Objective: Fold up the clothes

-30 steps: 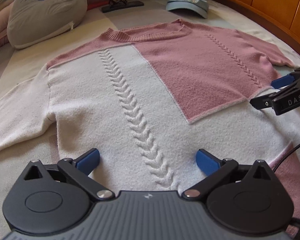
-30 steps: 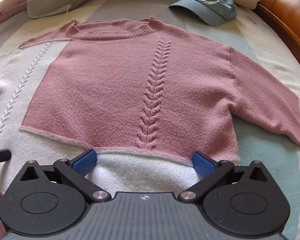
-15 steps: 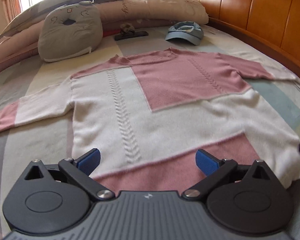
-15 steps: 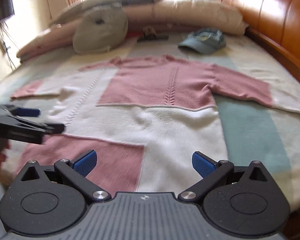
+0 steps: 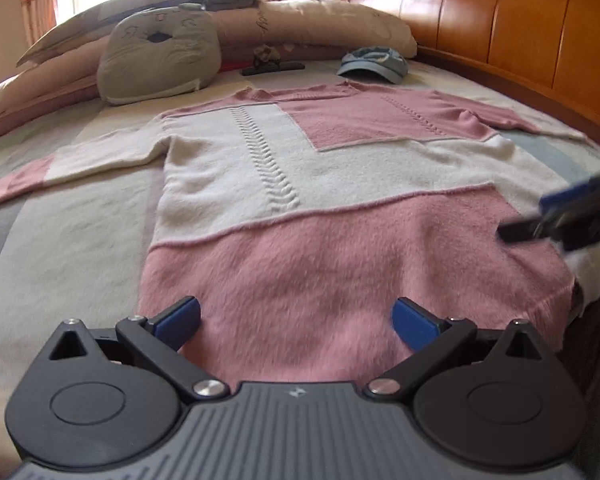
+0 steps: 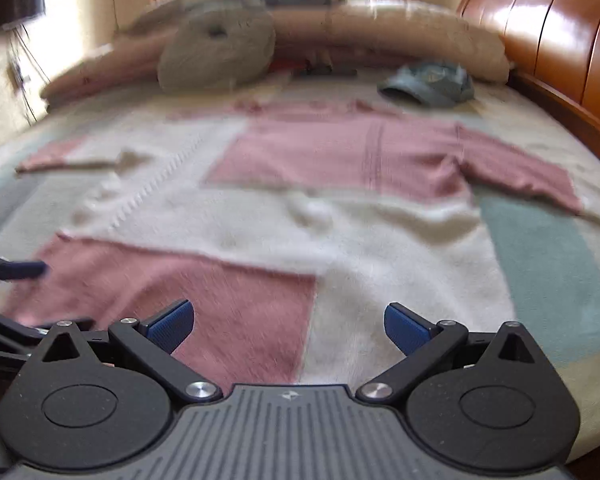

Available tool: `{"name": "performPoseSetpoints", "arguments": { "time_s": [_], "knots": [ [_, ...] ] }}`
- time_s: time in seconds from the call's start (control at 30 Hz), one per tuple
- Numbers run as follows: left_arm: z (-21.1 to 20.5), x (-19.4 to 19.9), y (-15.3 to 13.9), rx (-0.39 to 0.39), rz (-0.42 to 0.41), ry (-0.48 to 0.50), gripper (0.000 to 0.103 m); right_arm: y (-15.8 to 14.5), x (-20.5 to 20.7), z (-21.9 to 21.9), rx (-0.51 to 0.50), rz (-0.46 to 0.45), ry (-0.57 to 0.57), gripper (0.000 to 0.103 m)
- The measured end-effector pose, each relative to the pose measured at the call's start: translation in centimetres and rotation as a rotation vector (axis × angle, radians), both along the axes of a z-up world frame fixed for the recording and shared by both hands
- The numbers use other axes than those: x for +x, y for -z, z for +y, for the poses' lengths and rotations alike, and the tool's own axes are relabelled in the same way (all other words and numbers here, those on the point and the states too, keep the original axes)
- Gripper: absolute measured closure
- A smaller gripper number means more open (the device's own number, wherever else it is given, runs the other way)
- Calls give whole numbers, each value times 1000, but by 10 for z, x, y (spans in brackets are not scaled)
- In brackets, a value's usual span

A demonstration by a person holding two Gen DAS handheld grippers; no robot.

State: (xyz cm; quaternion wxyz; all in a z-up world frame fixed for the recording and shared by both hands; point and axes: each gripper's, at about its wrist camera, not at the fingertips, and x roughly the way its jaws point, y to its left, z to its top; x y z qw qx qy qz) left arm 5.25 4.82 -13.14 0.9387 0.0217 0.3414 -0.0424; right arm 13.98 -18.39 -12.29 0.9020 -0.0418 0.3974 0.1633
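Observation:
A pink and cream knit sweater (image 5: 324,184) lies flat on the bed, front up, sleeves spread to both sides, hem nearest me. My left gripper (image 5: 296,322) hovers open just above the pink hem band, nothing between its blue pads. In the right wrist view the same sweater (image 6: 340,216) looks blurred; my right gripper (image 6: 286,326) is open over the hem where pink meets cream, and holds nothing. The right gripper's fingers (image 5: 560,216) show at the right edge of the left wrist view, and the left gripper's fingers (image 6: 16,270) at the left edge of the right view.
A blue cap (image 5: 374,65) lies beyond the collar near the wooden headboard (image 5: 520,24). A grey cat-face cushion (image 5: 160,60) and long pillows (image 5: 332,20) line the far side. A dark flat object (image 5: 272,67) lies between cushion and cap. The bed's near edge is right below the hem.
Both grippers have drawn back from over the sweater's chest to its hem and tilted up, so the whole sweater and the room now show. Both stayed open.

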Motion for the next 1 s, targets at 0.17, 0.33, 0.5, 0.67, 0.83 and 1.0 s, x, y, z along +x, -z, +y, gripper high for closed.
{"name": "performPoseSetpoints", "arguments": {
  "time_s": [0.17, 0.33, 0.5, 0.67, 0.83, 1.0],
  "knots": [
    [1, 14, -21, -38, -13, 50, 1, 14, -30, -13, 16, -134, -30, 0],
    [-6, 78, -37, -25, -2, 125, 1, 12, -35, -17, 11, -136, -29, 0],
    [-3, 113, -15, -44, 38, 172, 1, 0, -37, -18, 1, -86, 25, 0],
    [8, 93, -1, -34, -3, 262, 1, -19, -21, -15, 25, -128, 50, 0],
    [22, 89, -5, -100, -2, 261, 1, -14, 23, 15, -23, -152, 15, 0],
    [33, 88, -5, -114, 13, 249, 1, 2, 17, 12, -14, -116, 53, 0]
  ]
}}
